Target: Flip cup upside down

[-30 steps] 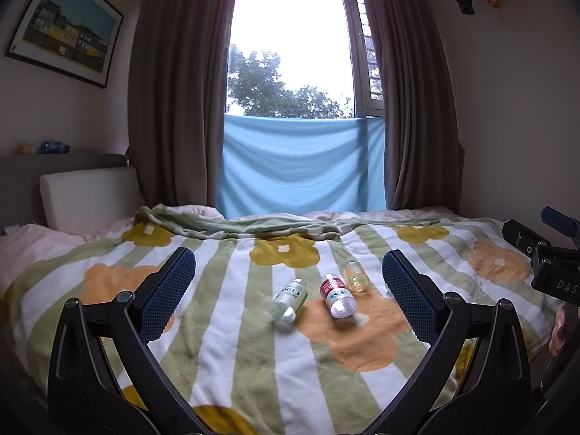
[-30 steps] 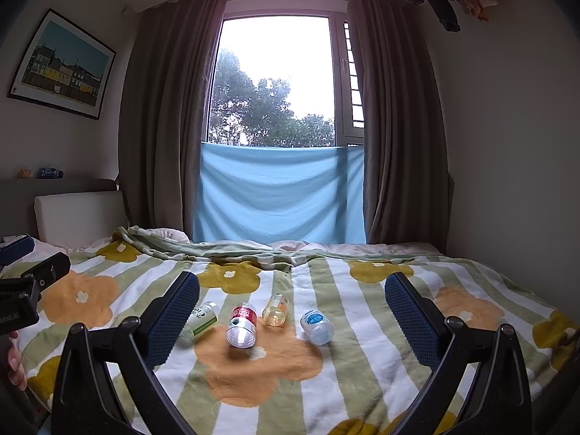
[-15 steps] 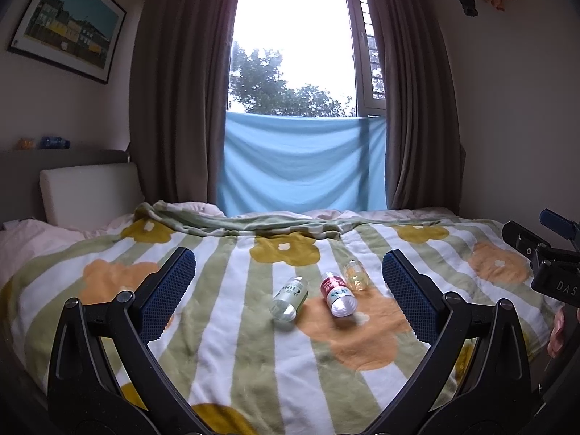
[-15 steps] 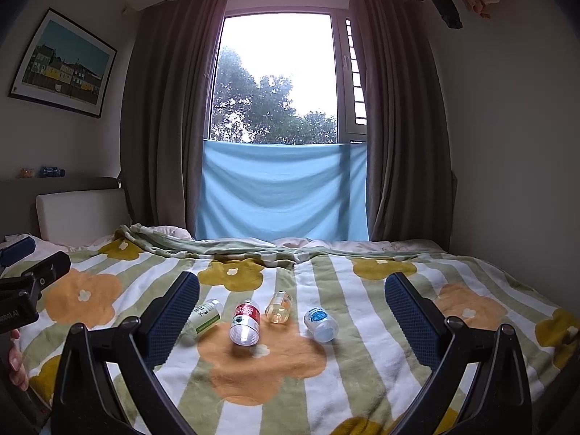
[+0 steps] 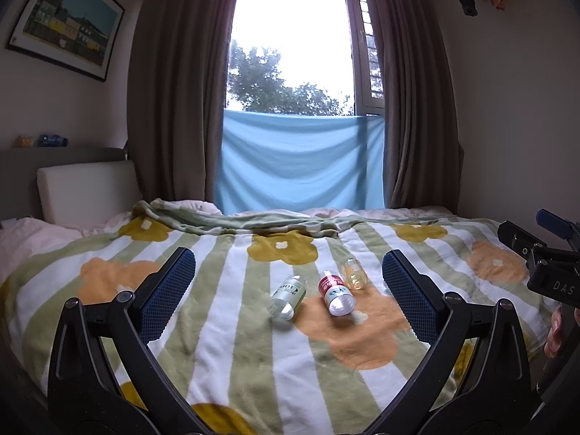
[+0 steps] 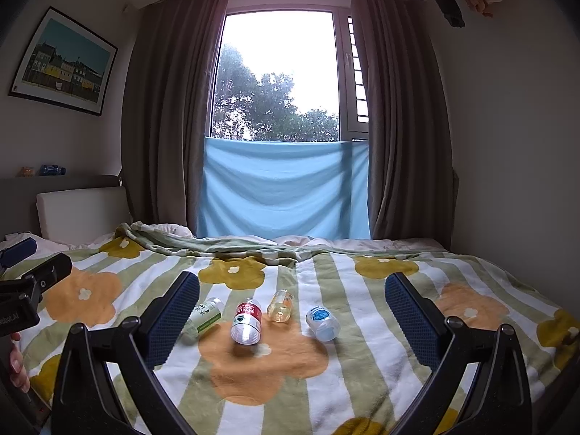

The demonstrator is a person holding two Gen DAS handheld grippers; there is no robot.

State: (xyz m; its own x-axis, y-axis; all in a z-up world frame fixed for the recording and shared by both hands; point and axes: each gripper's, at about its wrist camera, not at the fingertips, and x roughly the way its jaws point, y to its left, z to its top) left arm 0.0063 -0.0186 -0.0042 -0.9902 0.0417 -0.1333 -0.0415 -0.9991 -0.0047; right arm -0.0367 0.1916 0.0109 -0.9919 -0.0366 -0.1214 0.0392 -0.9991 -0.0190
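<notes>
Several small clear bottles lie on their sides on the flowered blanket (image 6: pixel 326 391): a green-labelled one (image 6: pixel 203 317), a red-labelled one (image 6: pixel 247 320), a small yellowish one (image 6: pixel 280 305) and a blue-labelled one (image 6: pixel 322 323). The left wrist view shows the green-labelled one (image 5: pixel 287 296), the red-labelled one (image 5: pixel 335 292) and the yellowish one (image 5: pixel 353 273). I see no cup. My left gripper (image 5: pixel 288 295) and right gripper (image 6: pixel 291 320) are open and empty, held above the bed's near edge, short of the bottles.
The bed fills the room's middle, with a white headboard cushion (image 6: pixel 81 210) at left. Curtains and a blue cloth (image 6: pixel 284 188) hang at the window behind. Walls stand left and right. The right gripper's body (image 5: pixel 543 264) shows in the left wrist view.
Both views have shifted slightly, with the bottles a touch lower in frame. Nothing on the bed has moved and both grippers stay open.
</notes>
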